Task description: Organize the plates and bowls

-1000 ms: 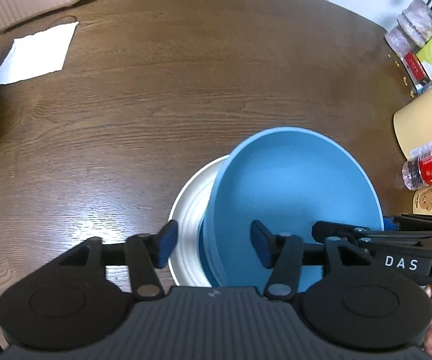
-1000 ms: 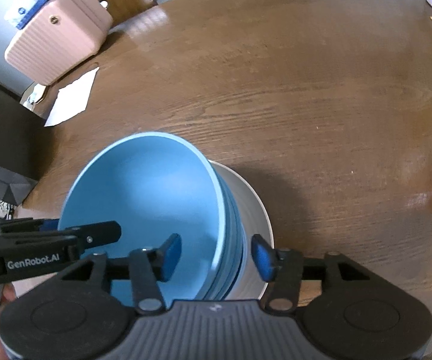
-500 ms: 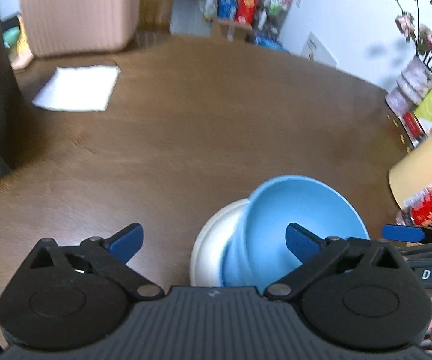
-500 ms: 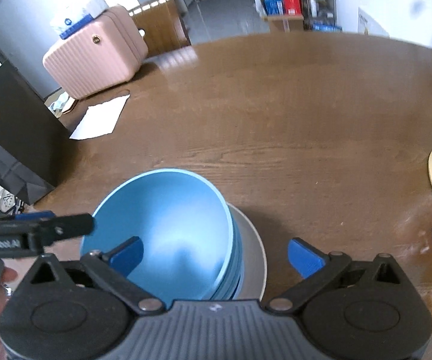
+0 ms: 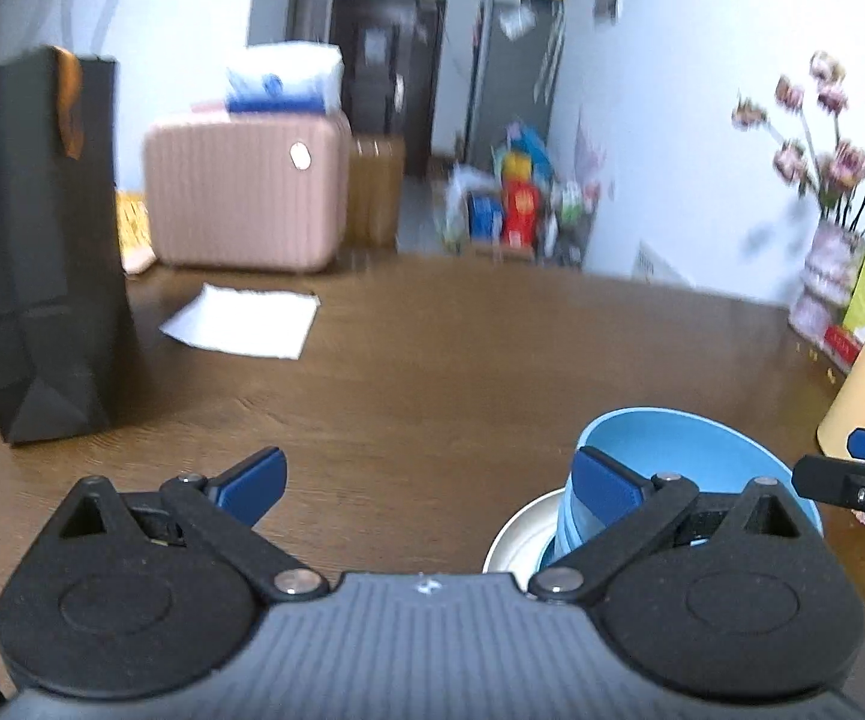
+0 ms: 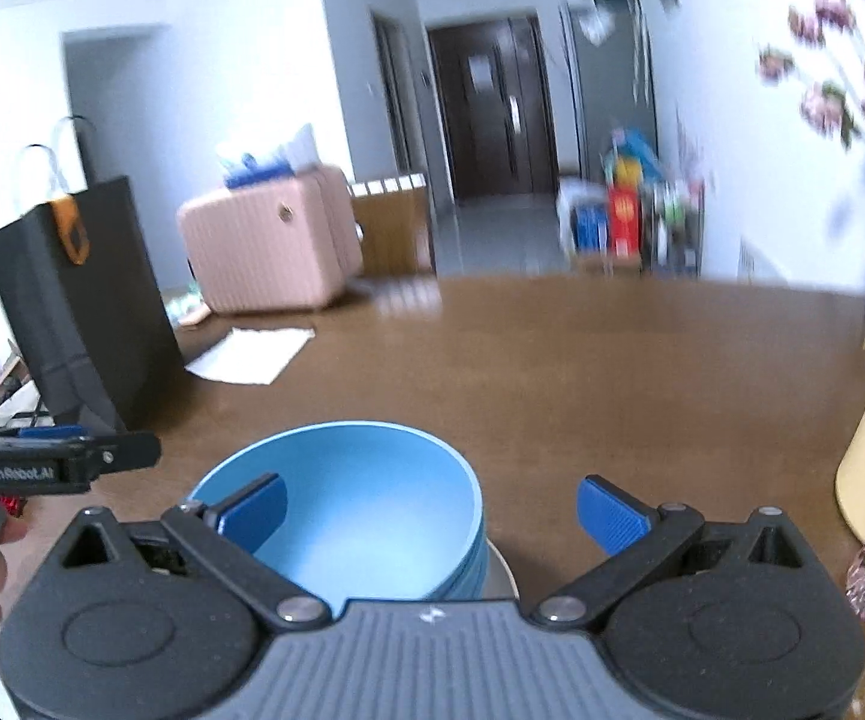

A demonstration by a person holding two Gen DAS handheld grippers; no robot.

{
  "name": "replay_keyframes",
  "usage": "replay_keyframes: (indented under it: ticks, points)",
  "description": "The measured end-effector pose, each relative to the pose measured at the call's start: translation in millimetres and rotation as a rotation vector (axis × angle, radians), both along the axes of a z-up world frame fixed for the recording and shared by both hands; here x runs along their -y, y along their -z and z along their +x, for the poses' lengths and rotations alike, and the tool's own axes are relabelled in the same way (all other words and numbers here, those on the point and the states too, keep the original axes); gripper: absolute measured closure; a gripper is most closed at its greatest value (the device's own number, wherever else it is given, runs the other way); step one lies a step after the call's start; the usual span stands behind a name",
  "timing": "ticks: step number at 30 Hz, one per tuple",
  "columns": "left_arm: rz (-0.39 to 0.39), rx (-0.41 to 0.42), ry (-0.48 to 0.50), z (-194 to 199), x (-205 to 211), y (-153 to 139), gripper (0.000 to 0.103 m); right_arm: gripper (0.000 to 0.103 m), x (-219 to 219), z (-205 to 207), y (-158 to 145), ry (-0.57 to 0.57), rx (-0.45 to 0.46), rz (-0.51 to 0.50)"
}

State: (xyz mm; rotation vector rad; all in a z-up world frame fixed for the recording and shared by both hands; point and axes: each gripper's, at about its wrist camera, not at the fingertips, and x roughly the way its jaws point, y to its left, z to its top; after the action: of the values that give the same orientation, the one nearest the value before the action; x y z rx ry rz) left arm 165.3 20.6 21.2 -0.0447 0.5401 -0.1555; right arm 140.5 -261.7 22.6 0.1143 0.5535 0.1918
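One stack of blue bowls (image 6: 372,498) stood on one white plate (image 5: 522,531); how many bowls were nested could not be told. There were also one black paper bag (image 5: 36,252), one white sheet of paper (image 5: 243,324), one pink suitcase (image 5: 240,204), one vase of flowers (image 5: 828,264) and two grippers.

Both grippers (image 5: 426,480) (image 6: 431,507) opened wide — pulled back.

"GenRobot.AI" — on left hand-held gripper (image 6: 48,450)
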Motion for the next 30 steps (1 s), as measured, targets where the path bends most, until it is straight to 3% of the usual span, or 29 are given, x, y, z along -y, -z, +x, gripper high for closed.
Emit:
replay_keyframes:
  ticks: [3, 12, 17, 30]
  points:
    - [-0.019, 0.018, -0.024, -29, -3, 2, 0.0, 0.0, -1, -30, 4, 0.016, 0.062, -0.009]
    - [-0.02, 0.054, -0.044, -119, -14, 11, 0.0, 0.0, -9, -112, 14, 0.04, 0.091, 0.026]
    - [-0.007, 0.093, -0.052, -163, -18, 18, 0.0, 0.0, -20, -155, 20, 0.07, 0.132, -0.011]
    - [0.007, 0.192, -0.071, -244, -31, 32, 0.0, 0.0, -44, -236, 38, 0.097, 0.186, -0.065]
